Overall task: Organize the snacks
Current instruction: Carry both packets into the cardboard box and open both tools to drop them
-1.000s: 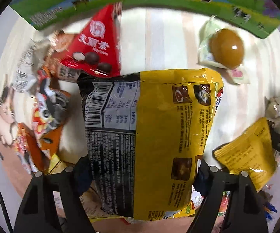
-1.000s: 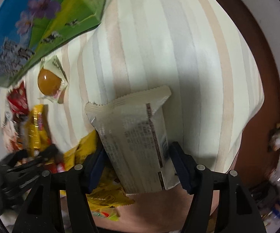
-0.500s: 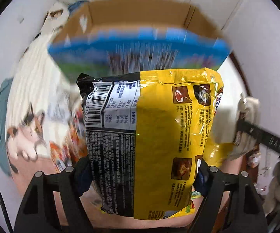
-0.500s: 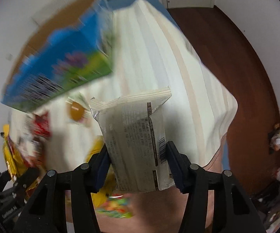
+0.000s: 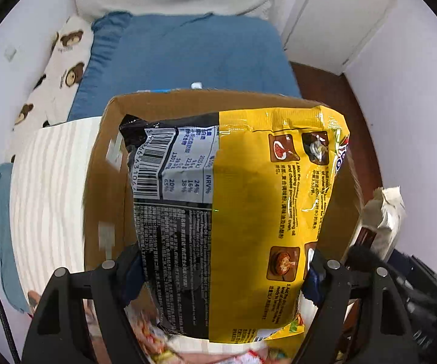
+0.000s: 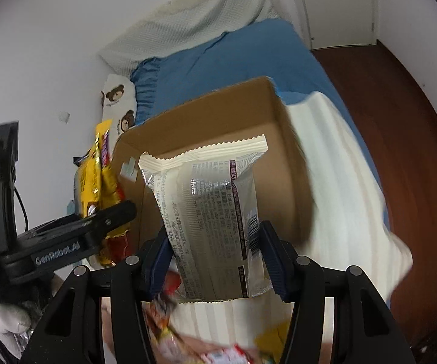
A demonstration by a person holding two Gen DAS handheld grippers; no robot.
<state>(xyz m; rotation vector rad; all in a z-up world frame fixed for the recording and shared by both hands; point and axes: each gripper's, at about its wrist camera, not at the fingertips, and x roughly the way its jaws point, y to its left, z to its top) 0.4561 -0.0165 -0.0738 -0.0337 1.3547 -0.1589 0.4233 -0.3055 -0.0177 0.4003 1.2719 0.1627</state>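
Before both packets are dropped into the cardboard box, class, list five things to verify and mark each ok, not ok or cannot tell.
1. Left gripper jaws clamp the yellow noodle packet: ok.
2. Right gripper jaws clamp the white snack packet: ok.
3. Cardboard box open on top: ok.
4. Room inside the box: cannot tell, floor hidden.
5. Packets fully over the opening: cannot tell.

Both wrist views close above the shared cardboard box [image 5: 97, 182].
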